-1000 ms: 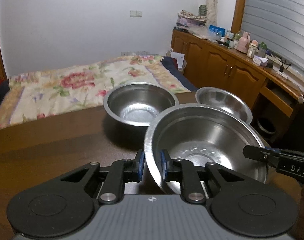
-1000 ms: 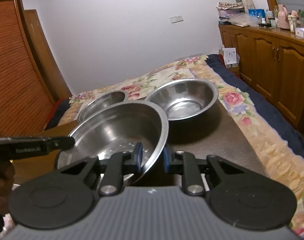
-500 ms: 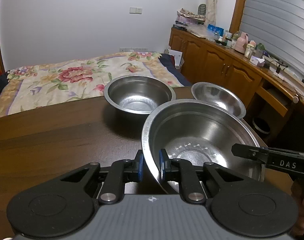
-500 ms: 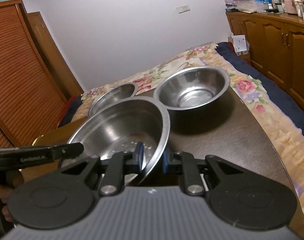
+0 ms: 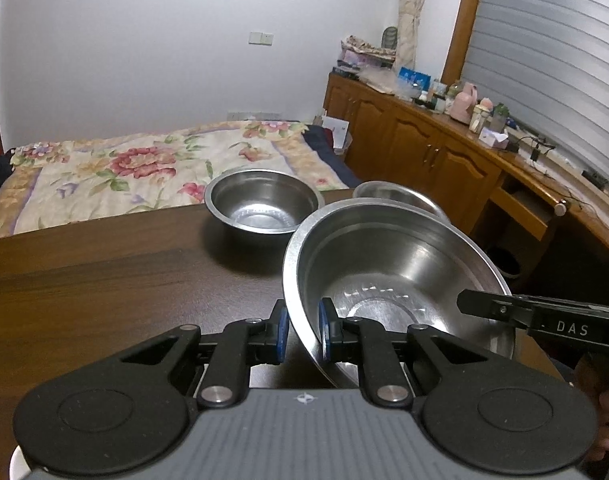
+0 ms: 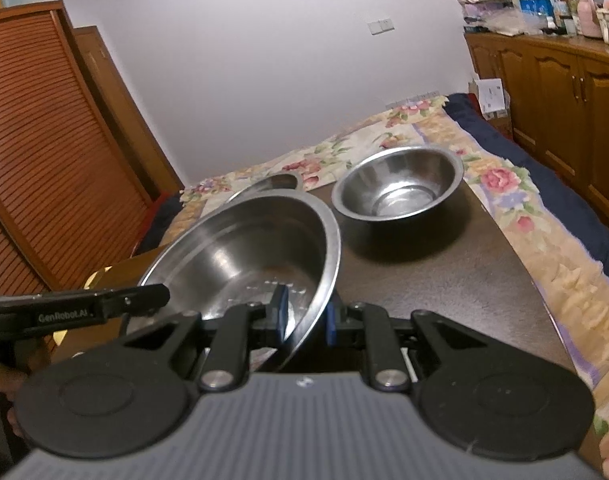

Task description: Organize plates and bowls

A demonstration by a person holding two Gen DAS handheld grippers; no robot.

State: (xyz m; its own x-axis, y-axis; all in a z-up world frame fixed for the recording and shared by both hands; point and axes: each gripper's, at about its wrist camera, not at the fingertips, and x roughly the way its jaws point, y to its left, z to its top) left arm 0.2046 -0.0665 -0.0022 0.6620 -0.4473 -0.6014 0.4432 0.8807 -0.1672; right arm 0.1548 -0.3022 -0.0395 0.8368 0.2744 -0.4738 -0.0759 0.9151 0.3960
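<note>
1. Lower centre of the left wrist view: the left gripper has its jaws nearly closed, pinching the near rim of the large steel bowl, one blue pad inside the wall and one outside.
2. Lower centre of the right wrist view: the right gripper is clamped the same way on the opposite rim of the same bowl, so both hands carry it, tilted, above the dark wooden table.
3. The bowl looks stiff, thin-walled and fairly light, but polished and slippery; the rolled rim is the sensible place to hold, and two opposed grips should keep it from swinging.
4. Farther back, at frame centre, a deeper steel bowl stands on the table.
5. Behind the held bowl, a third small bowl is mostly hidden.
</note>
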